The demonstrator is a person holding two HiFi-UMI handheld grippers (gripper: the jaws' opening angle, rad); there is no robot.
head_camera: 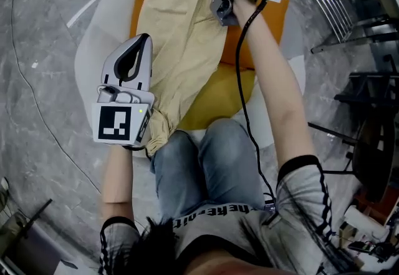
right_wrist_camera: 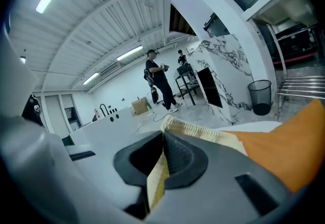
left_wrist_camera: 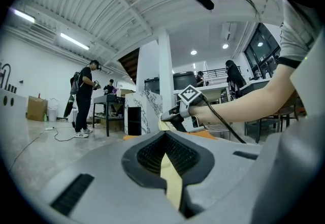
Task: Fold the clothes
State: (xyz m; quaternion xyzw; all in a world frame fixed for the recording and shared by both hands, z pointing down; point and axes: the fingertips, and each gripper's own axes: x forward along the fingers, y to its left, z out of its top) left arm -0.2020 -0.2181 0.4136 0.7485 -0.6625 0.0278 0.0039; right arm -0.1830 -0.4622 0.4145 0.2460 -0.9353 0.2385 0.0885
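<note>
1. Step in hand, by my reading: setting up a fold. The pale yellow garment (head_camera: 181, 37) is stretched lengthwise over an orange cloth (head_camera: 277, 15) on the white tabletop (head_camera: 93, 49), ahead of the seated person's knees.
2. Left gripper (left_wrist_camera: 165, 156): jaws closed on a thin strip of the garment at the near end.
3. Right gripper (right_wrist_camera: 162, 151): jaws pinched shut on a ribbed edge at the far end.
4. Next move likely calls for carrying the far end over to the near one, both pinches firm and edges aligned.
5. Hard to make out:
   - The right jaws are cut off at the top of the head view.
   - The garment type is unclear.
   - The near end is bunched beside the left gripper.
   - The yellow patch (head_camera: 218, 99) is unidentified.
</note>
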